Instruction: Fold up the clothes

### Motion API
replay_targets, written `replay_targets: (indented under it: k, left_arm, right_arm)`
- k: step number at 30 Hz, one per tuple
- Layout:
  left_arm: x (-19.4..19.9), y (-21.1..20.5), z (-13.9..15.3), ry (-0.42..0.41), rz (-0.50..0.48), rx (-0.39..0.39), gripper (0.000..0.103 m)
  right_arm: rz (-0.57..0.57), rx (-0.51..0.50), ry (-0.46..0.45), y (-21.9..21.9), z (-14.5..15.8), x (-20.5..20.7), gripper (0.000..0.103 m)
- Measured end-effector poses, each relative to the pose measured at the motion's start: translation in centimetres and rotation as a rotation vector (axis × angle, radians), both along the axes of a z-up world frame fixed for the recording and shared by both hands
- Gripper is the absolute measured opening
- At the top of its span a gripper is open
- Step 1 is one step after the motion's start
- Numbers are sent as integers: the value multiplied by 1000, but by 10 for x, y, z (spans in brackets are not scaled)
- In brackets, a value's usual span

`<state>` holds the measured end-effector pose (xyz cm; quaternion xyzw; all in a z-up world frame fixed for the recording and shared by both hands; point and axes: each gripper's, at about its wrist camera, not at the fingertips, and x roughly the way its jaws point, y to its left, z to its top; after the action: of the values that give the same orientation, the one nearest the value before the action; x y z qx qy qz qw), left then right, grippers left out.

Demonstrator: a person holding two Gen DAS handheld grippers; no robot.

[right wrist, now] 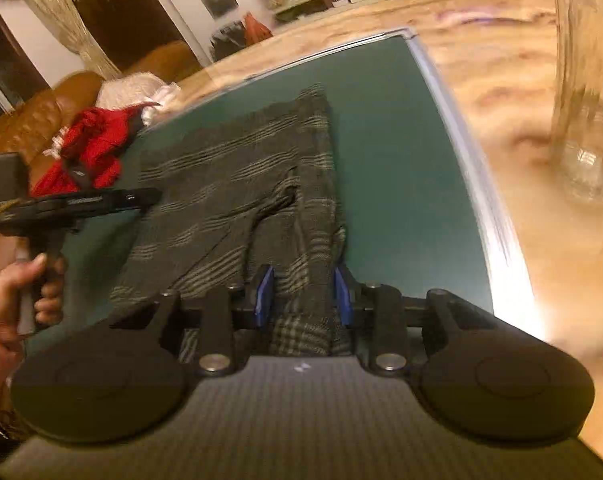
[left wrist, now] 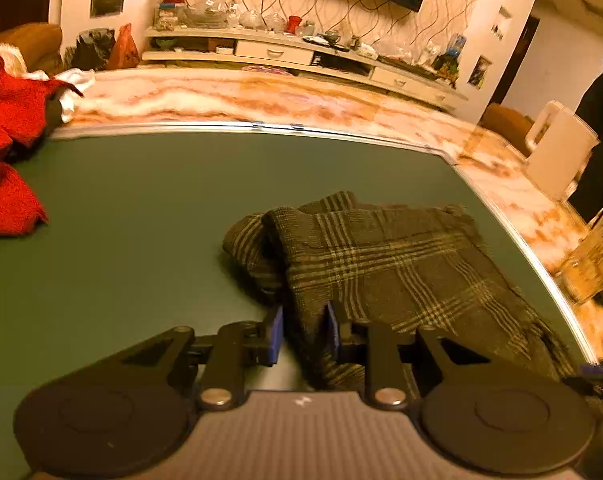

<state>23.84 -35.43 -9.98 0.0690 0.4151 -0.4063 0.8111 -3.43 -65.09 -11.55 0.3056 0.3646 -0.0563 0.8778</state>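
A dark plaid garment (left wrist: 385, 268) lies folded on the green mat (left wrist: 141, 208), also in the right wrist view (right wrist: 229, 184). My left gripper (left wrist: 304, 330) has its blue pads either side of the garment's near edge, with cloth between them and a gap on the left pad's side. My right gripper (right wrist: 303, 294) straddles another bunched edge of the garment, with cloth between its blue pads. The left gripper's body (right wrist: 77, 204) and the hand holding it show at the left of the right wrist view.
A red garment (left wrist: 5, 152) lies at the mat's far left, also in the right wrist view (right wrist: 89, 140). The marble table (left wrist: 261, 96) surrounds the mat. A glass jar (right wrist: 589, 80) and a white jug (left wrist: 557, 148) stand to the right.
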Motion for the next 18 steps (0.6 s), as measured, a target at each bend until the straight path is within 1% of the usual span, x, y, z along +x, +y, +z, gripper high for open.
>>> replay_targets:
  k: [1, 2, 5, 8, 11, 13, 15, 16, 18]
  left_arm:
    - [3, 2, 1, -6, 8, 10, 26]
    - [5, 5, 2, -6, 14, 16, 26]
    - [10, 20, 5, -6, 23, 26, 26]
    - [3, 36, 13, -31, 21, 35, 26]
    - [-17, 48, 26, -43, -43, -2, 27]
    - [-32, 51, 35, -53, -97, -44, 27]
    - [-44, 50, 41, -64, -155, -90, 29]
    - [-48, 47, 40, -65, -180, -91, 33]
    - [-52, 38, 35, -64, -220, -77, 33]
  right_arm:
    - [-4, 63, -17, 5, -4, -2, 37]
    - [-4, 102, -28, 12, -7, -4, 36]
    - [16, 106, -32, 40, -8, -5, 35]
    - [-32, 87, -18, 47, -4, -6, 35]
    - [-92, 63, -38, 35, 4, -4, 39]
    - [-136, 52, -50, 21, 11, 1, 43]
    - [-161, 30, -71, 10, 16, 10, 45]
    - [-171, 15, -82, 3, 18, 17, 48]
    - [-174, -5, -79, -7, 17, 37, 48]
